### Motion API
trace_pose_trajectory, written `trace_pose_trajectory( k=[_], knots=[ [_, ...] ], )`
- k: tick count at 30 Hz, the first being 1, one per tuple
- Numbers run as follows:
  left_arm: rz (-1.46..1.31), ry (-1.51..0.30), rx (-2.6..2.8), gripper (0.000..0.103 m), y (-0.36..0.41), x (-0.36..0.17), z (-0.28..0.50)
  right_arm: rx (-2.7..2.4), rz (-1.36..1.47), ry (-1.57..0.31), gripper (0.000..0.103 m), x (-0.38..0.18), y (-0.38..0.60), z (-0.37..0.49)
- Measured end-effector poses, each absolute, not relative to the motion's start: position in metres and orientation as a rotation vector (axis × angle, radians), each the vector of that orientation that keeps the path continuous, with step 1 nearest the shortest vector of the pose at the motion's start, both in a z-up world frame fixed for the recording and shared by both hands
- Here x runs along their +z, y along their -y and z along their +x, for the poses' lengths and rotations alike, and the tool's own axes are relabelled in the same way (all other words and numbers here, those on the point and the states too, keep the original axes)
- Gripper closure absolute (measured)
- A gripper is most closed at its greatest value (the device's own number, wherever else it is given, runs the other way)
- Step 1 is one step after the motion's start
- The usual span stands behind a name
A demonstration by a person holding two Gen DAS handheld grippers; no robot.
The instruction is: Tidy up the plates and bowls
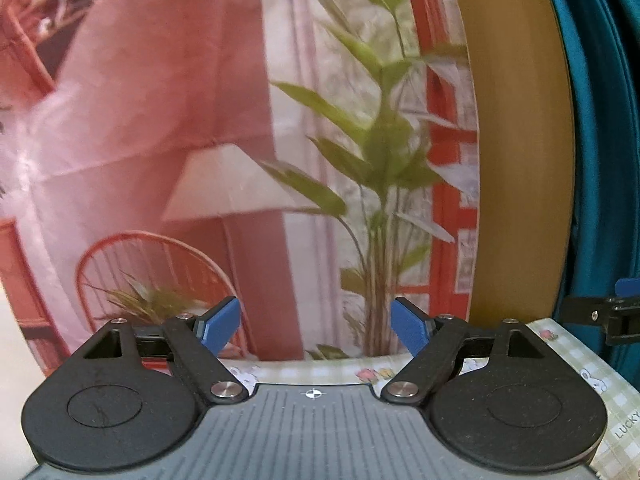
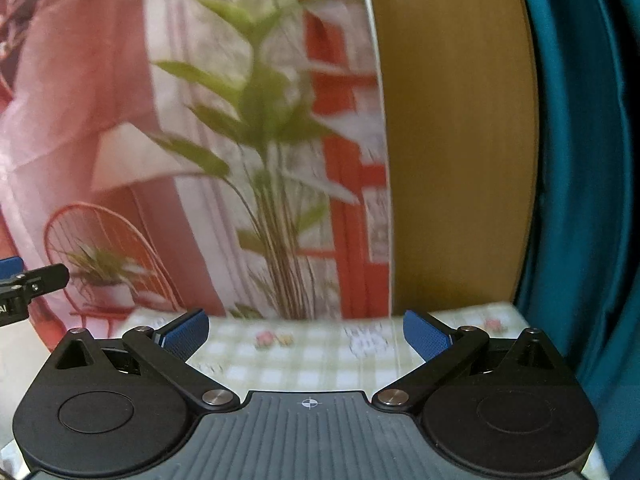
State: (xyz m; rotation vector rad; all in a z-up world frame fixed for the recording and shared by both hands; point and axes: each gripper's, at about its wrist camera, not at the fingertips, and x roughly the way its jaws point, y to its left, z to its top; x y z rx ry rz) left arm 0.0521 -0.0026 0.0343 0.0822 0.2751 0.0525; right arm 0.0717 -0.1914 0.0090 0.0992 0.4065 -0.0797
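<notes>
The left gripper (image 1: 316, 326) has its blue fingers (image 1: 220, 324) wide apart and holds nothing. The right gripper (image 2: 306, 334) is wide apart too, and empty. Just under and ahead of both lies a checked tablecloth (image 2: 312, 356). No plates or bowls show.

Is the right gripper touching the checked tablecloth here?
Apart. In the right wrist view the right gripper stands open and empty, its blue fingertips raised over the checked tablecloth.
</notes>
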Motion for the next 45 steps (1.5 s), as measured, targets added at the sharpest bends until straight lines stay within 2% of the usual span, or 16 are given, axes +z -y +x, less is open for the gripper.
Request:
trace_pose_trajectory(
  k=[9,45],
  knots=[
    [0.069,-0.25,0.094,0.014,-0.005,0.048,0.023,-0.055,0.125,-0.332,0.0,0.038,0.154,0.05],
    [-0.01,-0.255,0.092,0.014,-0.011,0.043,0.005,-0.079,0.075,-0.309,0.0,0.041,0.137,0.029]
  ],
)
